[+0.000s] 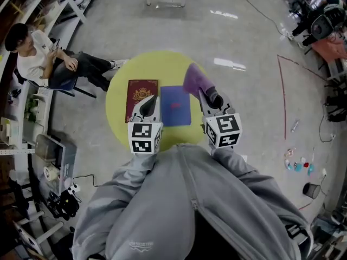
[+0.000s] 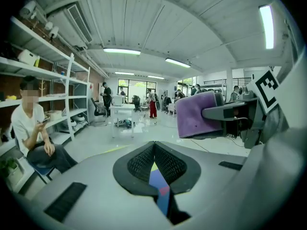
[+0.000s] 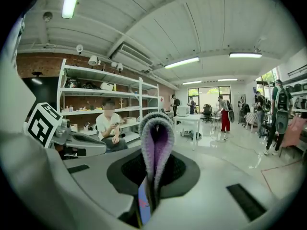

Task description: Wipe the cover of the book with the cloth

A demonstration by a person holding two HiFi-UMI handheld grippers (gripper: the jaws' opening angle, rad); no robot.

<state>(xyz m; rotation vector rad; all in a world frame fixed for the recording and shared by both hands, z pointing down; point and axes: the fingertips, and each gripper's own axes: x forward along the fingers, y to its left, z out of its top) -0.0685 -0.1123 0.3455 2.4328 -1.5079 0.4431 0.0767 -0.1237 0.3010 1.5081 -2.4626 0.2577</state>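
Right gripper (image 1: 210, 98) around cloth (image 1: 196, 80), near book (image 1: 175, 106)

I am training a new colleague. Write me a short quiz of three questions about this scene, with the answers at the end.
1. True or false: the right gripper is shut on the purple cloth.
2. Which book on the yellow table lies nearer to the cloth in the head view?
A. the red book
B. the blue book
C. neither, there is only one book
3. Fill in: the left gripper holds ____.

Key:
1. True. The cloth stands folded between its jaws.
2. B.
3. Nothing. Its jaws are together and hold no object.
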